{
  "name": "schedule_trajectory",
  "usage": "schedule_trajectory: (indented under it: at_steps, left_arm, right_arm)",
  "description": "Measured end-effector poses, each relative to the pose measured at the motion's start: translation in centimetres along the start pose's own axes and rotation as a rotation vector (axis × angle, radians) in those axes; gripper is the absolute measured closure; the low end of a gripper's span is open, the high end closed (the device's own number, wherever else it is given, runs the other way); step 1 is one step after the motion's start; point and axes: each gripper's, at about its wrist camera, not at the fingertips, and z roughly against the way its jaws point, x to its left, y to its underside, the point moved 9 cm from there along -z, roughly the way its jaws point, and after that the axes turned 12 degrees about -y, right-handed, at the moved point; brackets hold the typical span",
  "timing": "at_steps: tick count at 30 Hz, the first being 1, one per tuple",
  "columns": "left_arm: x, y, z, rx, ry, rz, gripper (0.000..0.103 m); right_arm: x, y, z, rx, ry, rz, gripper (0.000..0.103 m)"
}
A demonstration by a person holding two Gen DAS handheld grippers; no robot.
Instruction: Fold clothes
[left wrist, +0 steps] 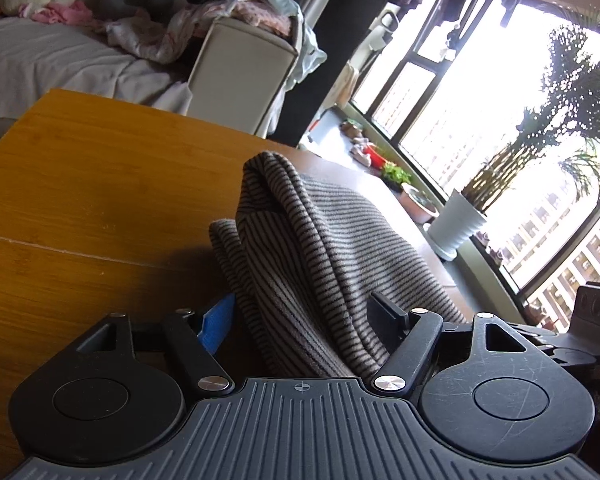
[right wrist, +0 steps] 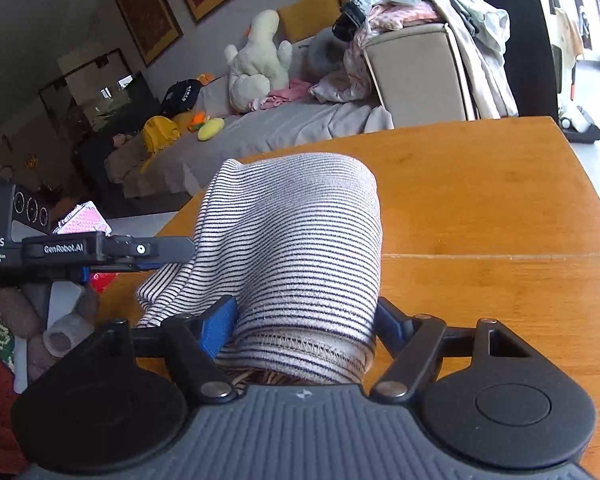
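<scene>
One wooden table (right wrist: 480, 200), bare but for one striped knit garment (right wrist: 300, 240) bunched and raised just above it. Two grippers: left gripper (left wrist: 304, 312) and right gripper (right wrist: 306, 316), each with jaws wide yet packed with a thick roll of that cloth, apparently gripping it. Step judged mid-fold; next, carrying the held edge over and laying it flat, both hands level.

left wrist cam: sits on left tool (left wrist: 304, 316), close over bench (left wrist: 80, 184), faces window at frame right | right wrist cam: sits on right tool (right wrist: 306, 320), faces sofa (right wrist: 284, 128) | shared: striped garment (left wrist: 300, 248), bench, sofa
</scene>
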Motion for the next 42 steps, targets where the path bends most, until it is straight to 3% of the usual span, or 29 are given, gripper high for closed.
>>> schedule_trajectory:
  at_steps: [4, 6, 11, 14, 20, 26, 34, 42]
  left_arm:
    - [-0.4, -0.7, -0.3, 0.042, 0.070, 0.046, 0.021]
    - [-1.1, -0.2, -1.2, 0.073, 0.084, 0.034, 0.019]
    - [-1.2, 1.9, -3.3, 0.118, 0.037, -0.019, 0.030]
    - [-0.7, 1.6, -3.4, 0.102, 0.033, -0.026, 0.037]
    - [2.7, -0.8, -4.0, 0.039, -0.029, -0.013, 0.037]
    - [8.7, -4.6, -5.2, -0.060, -0.106, 0.010, 0.026]
    - [13.4, -8.1, -6.2, -0.132, -0.169, 0.077, 0.026]
    - [13.9, -8.4, -6.5, -0.139, -0.164, 0.094, 0.026]
  right_arm:
    - [-1.0, -2.4, 1.6, -0.089, 0.007, -0.035, 0.027]
    - [-1.8, -3.3, 2.1, -0.124, 0.004, -0.075, 0.022]
    - [-2.4, -1.0, -0.7, -0.015, 0.019, -0.076, 0.022]
    - [-1.6, -0.9, -2.2, -0.005, -0.032, -0.065, 0.035]
    - [-1.5, -3.7, -7.7, -0.007, -0.042, -0.032, 0.035]
    - [-0.8, -6.8, -14.8, -0.034, -0.054, 0.011, 0.034]
    - [-0.7, -10.6, -21.8, -0.029, -0.025, 0.056, 0.018]
    - [-1.8, -10.8, -22.4, -0.019, -0.049, -0.018, 0.012]
